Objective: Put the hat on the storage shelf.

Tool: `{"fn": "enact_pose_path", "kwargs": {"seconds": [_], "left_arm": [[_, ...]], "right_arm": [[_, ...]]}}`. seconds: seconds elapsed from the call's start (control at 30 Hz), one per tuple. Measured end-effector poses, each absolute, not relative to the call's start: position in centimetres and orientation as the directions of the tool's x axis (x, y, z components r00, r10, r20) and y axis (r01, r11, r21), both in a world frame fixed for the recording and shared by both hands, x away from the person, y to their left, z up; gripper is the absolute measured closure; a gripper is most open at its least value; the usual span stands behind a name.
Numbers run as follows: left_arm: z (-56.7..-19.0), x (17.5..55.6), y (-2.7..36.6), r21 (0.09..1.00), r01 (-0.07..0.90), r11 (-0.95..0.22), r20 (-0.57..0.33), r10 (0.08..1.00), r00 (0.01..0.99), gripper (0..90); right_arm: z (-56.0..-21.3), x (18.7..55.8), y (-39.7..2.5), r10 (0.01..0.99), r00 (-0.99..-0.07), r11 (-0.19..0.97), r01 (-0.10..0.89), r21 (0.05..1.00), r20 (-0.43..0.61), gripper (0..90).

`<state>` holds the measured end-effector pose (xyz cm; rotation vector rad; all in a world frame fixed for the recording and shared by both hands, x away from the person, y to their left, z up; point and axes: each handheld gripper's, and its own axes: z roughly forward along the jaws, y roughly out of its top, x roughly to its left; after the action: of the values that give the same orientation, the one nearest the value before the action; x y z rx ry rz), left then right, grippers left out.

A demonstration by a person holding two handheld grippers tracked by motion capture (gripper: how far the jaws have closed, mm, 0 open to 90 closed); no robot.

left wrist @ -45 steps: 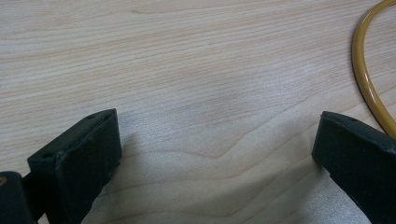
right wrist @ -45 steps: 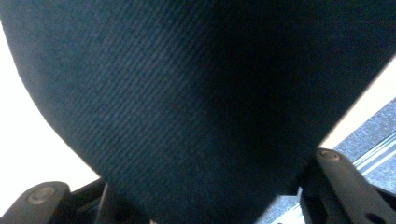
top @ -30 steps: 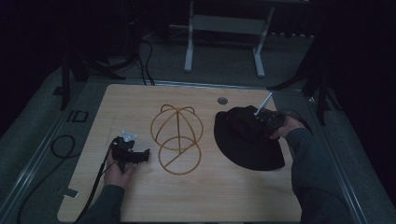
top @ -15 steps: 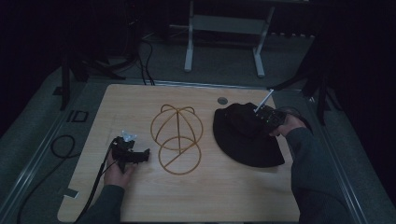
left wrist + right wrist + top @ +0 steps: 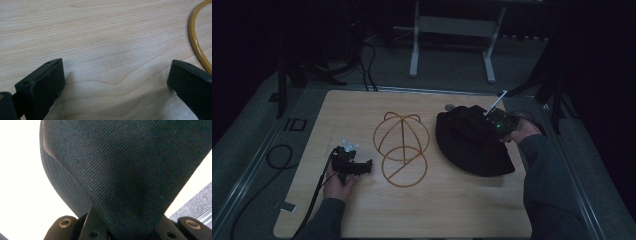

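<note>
One black fabric bucket hat lies on the right half of the light wooden table, its crown toward the far edge and its brim spread flat toward the near right. The hat's long axis runs diagonally, from the far left near the small grey disc set in the tabletop to the near right corner of the brim.

One yellow wire hat frame stands at the table centre, just left of the hat and apart from it. The frame consists of a domed cage of curved rods on the far side and a flat ring with a crossbar on the near side; its long axis runs from far to near.

Two handheld grippers are present. The right gripper sits on the far right edge of the hat. In the right gripper view its jaws are closed on a fold of the black cloth, which rises from between them.

The left gripper rests low over the table, just left of the frame's near ring. In the left gripper view its jaws stand wide apart over bare wood, with a section of the yellow ring at the right edge.
</note>
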<state>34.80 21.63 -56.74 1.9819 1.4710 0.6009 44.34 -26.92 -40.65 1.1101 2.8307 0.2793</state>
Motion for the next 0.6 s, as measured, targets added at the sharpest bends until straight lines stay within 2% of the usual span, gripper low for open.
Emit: {"fn": "enact_pose_path", "kwargs": {"seconds": [0.6], "left_arm": [[-56.7, 34.8, 21.6, 0.691, 0.690, -0.214, 0.010, 0.958, 0.287, 1.5]], "right_arm": [[-37.8, 43.3, -27.0, 0.651, -0.758, 0.732, 0.619, 0.283, -0.027, 86.7]]}}
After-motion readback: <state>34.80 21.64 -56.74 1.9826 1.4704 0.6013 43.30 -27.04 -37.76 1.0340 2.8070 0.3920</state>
